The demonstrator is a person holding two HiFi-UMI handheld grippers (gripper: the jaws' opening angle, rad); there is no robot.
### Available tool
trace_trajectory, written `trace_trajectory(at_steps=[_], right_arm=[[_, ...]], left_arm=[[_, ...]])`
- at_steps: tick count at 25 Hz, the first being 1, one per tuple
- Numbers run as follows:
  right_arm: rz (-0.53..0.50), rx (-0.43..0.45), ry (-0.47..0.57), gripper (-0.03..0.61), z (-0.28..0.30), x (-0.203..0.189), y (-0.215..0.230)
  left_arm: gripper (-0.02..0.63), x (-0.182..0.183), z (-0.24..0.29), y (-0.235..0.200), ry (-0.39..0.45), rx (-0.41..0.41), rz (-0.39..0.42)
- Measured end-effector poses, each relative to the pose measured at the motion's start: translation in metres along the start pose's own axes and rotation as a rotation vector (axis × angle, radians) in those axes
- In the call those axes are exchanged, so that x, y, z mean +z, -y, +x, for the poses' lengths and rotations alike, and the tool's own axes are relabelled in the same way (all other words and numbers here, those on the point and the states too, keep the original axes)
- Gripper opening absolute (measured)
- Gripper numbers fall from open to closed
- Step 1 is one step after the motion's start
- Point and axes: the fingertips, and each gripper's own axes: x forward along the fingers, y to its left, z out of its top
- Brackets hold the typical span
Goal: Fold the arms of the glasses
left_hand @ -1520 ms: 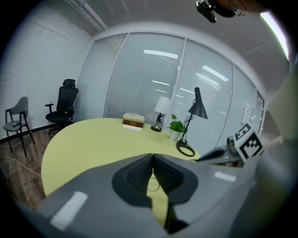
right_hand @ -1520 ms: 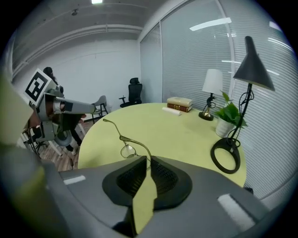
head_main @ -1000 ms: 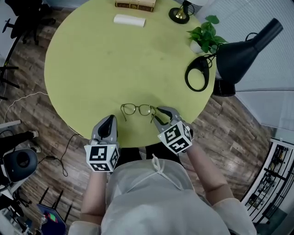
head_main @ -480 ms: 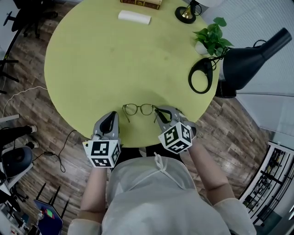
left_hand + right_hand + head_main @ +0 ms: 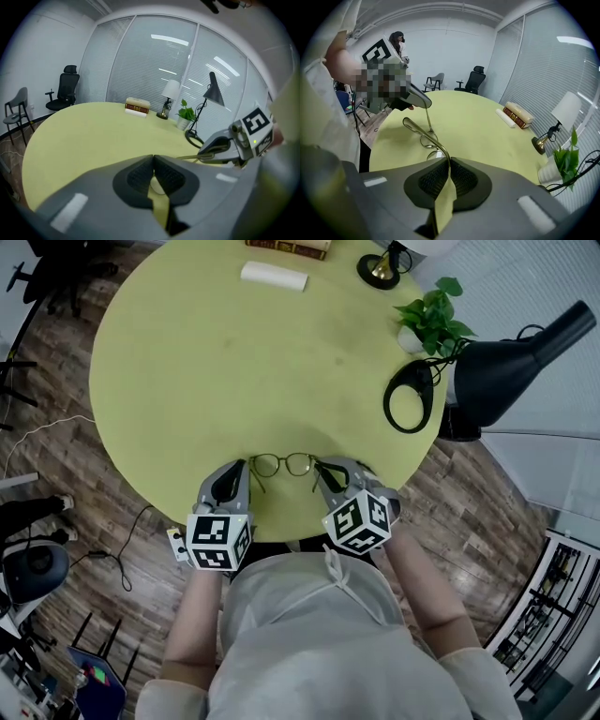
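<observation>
At the near edge of the round yellow-green table, you hold both grippers on a pair of thin-rimmed glasses, which sit on the tabletop between the two tips and just ahead of them.

Your right gripper has its jaws closed on one arm of the glasses. In the right gripper view the slim metal arm comes out from between the ribbed pads and curves away ahead of the tip, with the lenses lying just beyond.

Your left gripper has its jaws drawn together too, the pads touching at the tip. Its own view shows no part of the frame between them. Seen from the right gripper view, its tip meets the end of the other arm, but whether that arm is pinched or only touched cannot be told. The two grippers are near each other, angled inward toward the frame.

Well ahead of both tools, at the far rim of the table, lie a book and a white roll just in front of it. Ahead and to the right of your right gripper stand a brass lamp base and a potted plant, and nearer to it the ring foot of a black desk lamp.
</observation>
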Motion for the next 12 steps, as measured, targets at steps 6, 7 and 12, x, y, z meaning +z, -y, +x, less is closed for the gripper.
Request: trace_trajectory(at_steps=[6, 7, 12], right_arm=[[0.005, 0.014, 0.004, 0.015, 0.000, -0.004, -0.002], [0.005, 0.015, 0.005, 0.015, 0.000, -0.004, -0.002], [0.010, 0.025, 0.007, 0.015, 0.001, -0.005, 0.000]], left_arm=[[0.006, -0.005, 0.012, 0.009, -0.019, -0.016, 0.014], [0.006, -0.006, 0.015, 0.012, -0.022, -0.022, 0.021], [0.006, -0.012, 0.028, 0.024, -0.042, -0.042, 0.051]])
